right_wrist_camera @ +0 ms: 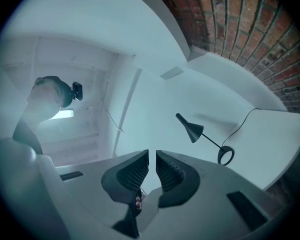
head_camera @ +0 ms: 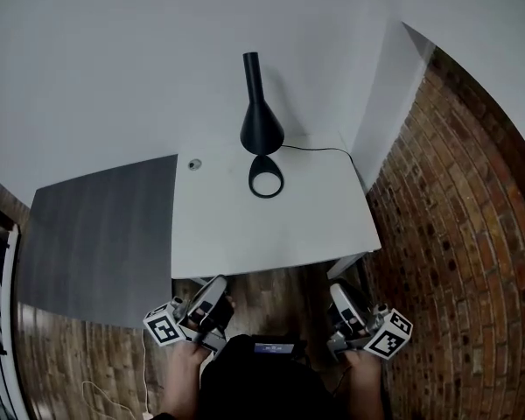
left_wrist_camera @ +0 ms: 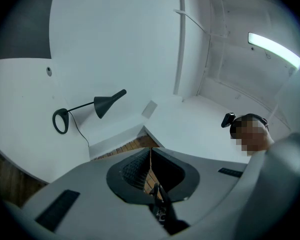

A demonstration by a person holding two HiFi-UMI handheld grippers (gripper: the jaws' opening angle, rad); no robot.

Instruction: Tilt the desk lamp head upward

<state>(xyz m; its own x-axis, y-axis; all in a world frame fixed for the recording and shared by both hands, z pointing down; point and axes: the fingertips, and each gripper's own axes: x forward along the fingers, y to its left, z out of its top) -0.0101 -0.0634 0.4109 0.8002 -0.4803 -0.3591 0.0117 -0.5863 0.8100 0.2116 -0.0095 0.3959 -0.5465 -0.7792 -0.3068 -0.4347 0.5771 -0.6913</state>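
2 grippers hang low at the person's body, short of the near edge of the white desk. The desk lamp stands well apart from both, at the desk's far side, ahead of the gap between them.

Farthest left, a dark grey panel meets the desk's left edge. Next is the left gripper. Its own view shows the pads closed together down to a hairline, with nothing between them.

The lamp's ring base lies nearest the person. From it a thin stem slants up to the black cone head. The head's long axis runs away from the person, with the wide mouth facing down toward the base and the narrow tail farthest off. A cord leaves the base to the right.

The right gripper has its jaws a narrow slit apart. They are empty and touch nothing. Beyond it, farthest right, is the brick wall.

The lamp looks a shade closer to the left gripper's line, though neither hand is clearly nearer. Either one would probably have to travel forward over the desk. It would also need to open wider than now to span the cone or its tail before lifting the mouth end. The other 1 could likely steady the base.
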